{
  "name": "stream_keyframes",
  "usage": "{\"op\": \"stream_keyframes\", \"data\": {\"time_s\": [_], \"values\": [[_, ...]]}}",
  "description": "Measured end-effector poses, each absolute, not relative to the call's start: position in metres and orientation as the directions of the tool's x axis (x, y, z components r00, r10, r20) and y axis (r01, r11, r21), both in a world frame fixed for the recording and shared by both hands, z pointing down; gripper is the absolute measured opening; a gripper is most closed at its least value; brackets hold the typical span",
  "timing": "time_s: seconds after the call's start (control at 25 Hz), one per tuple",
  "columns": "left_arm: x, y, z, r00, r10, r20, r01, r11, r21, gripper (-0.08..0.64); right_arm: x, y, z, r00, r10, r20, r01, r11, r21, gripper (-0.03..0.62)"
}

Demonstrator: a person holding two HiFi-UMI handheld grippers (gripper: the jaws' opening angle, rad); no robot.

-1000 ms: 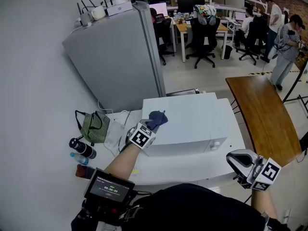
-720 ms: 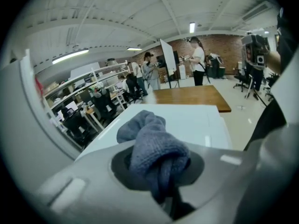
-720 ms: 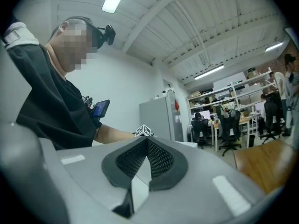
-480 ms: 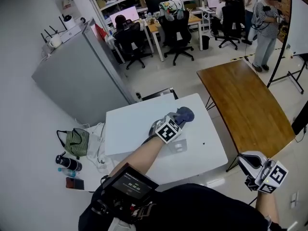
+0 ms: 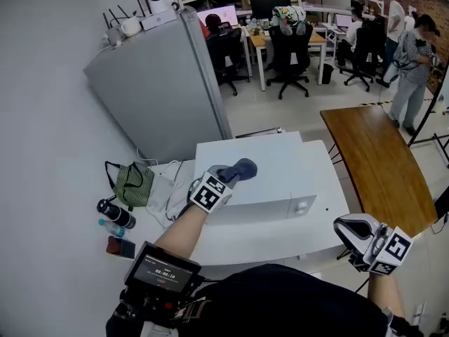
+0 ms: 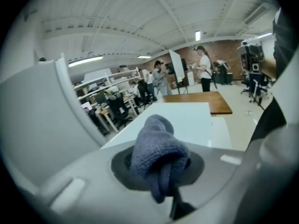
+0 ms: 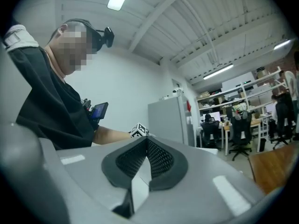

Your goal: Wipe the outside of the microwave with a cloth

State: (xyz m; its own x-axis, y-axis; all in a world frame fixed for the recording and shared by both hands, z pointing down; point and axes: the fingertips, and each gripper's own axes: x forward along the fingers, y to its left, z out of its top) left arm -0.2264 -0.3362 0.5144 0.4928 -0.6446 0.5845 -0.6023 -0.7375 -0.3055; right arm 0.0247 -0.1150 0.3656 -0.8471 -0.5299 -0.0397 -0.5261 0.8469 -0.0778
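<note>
The cloth (image 6: pixel 156 148) is a dull blue-grey with a knitted rib. The microwave (image 5: pixel 280 177) is plain white, and so is the desk (image 5: pixel 266 243) under it. The left gripper (image 5: pixel 227 178) and the right gripper (image 5: pixel 349 225) both have pale grey shells with black pads (image 7: pixel 161 160), which on the right one carry a fine mesh pattern. The marker cube (image 5: pixel 209 194) on each bears black-and-white squares. The wooden table (image 5: pixel 379 160) is a warm brown. The cabinet (image 5: pixel 161 90) is mid grey. The bag (image 5: pixel 135 185) is green with black straps, and the bottle (image 5: pixel 118 215) beside it is black. The person's top (image 5: pixel 280 304) is black. The floor (image 5: pixel 295 114) is pale grey, and the office chairs (image 5: pixel 289 55) are black.
</note>
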Motion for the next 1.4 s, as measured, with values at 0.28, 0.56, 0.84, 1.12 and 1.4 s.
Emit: {"op": "stream_keyframes", "data": {"time_s": [0.28, 0.56, 0.84, 1.12, 1.4], "values": [[-0.376, -0.290, 0.555, 0.371, -0.692, 0.620, -0.693, -0.650, -0.312, 0.057, -0.098, -0.111, 0.362, -0.920, -0.390, 0.030, -0.392, 0.918, -0.057, 0.005], [-0.293, -0.294, 0.564, 0.421, -0.633, 0.649, -0.594, -0.734, -0.331, 0.057, -0.048, -0.111, 0.362, -0.901, -0.433, 0.006, -0.432, 0.900, -0.063, 0.005], [-0.089, -0.328, 0.570, 0.511, -0.532, 0.675, -0.459, -0.833, -0.310, 0.055, 0.118, -0.107, 0.377, -0.815, -0.579, -0.029, -0.574, 0.813, -0.095, 0.005], [0.066, -0.329, 0.574, 0.591, -0.420, 0.689, -0.277, -0.907, -0.316, 0.055, 0.219, -0.084, 0.384, -0.704, -0.709, -0.042, -0.699, 0.702, -0.137, 0.005], [-0.009, -0.278, 0.549, 0.673, -0.403, 0.620, -0.268, -0.915, -0.303, 0.057, 0.126, -0.084, 0.371, -0.749, -0.661, -0.043, -0.655, 0.749, -0.099, 0.005]]}}
